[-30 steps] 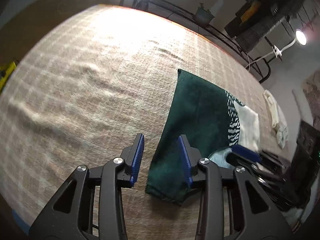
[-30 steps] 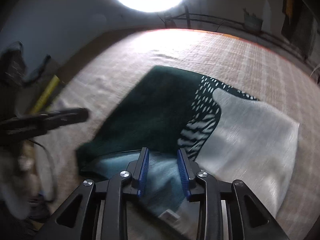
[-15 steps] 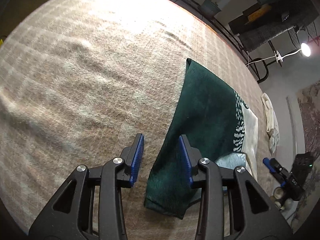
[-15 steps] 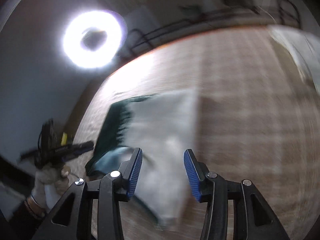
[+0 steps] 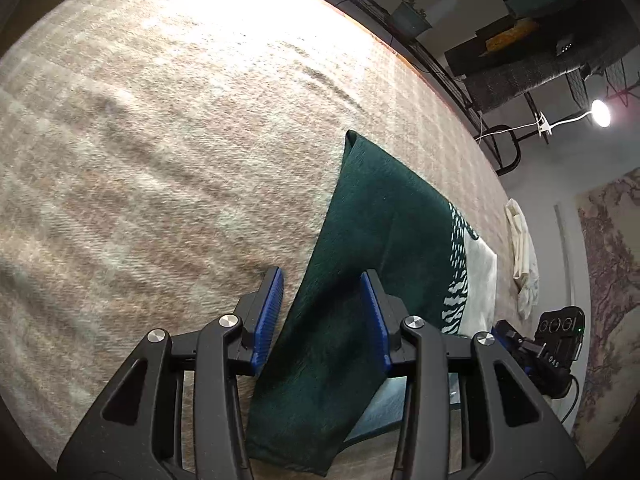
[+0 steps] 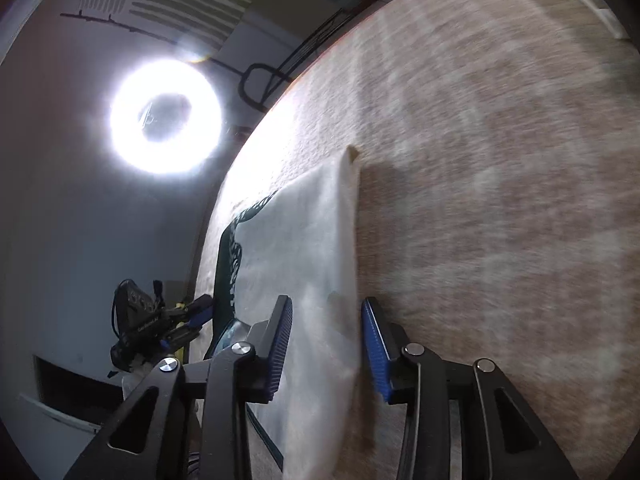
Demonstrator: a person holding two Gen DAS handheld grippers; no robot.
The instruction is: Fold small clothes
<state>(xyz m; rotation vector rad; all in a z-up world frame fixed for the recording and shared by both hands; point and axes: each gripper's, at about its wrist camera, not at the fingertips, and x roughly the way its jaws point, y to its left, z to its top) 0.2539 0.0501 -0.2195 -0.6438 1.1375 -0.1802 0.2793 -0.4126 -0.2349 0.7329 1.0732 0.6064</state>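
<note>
Dark green cloth with a white end and a zebra-like band between the two makes up the small garment (image 5: 376,248), which lies flat on a beige checked blanket (image 5: 168,128) covering the work surface. A pale blue inner layer shows at its near edge in the left wrist view. The left gripper (image 5: 322,320) hangs over the green end; its blue pads stand apart, the jaws are opening, the fabric's long edge runs between them and neither pad presses on it. At the white end (image 6: 296,240), the right gripper (image 6: 326,344) straddles the garment's edge, one finger over the cloth and the other over the blanket; its jaws are closing but are not yet clamped on the fabric. Beyond the garment, a cream cloth (image 5: 522,256) lies bunched near the blanket's edge. A ring light (image 6: 166,116) glares from beside the table.
</note>
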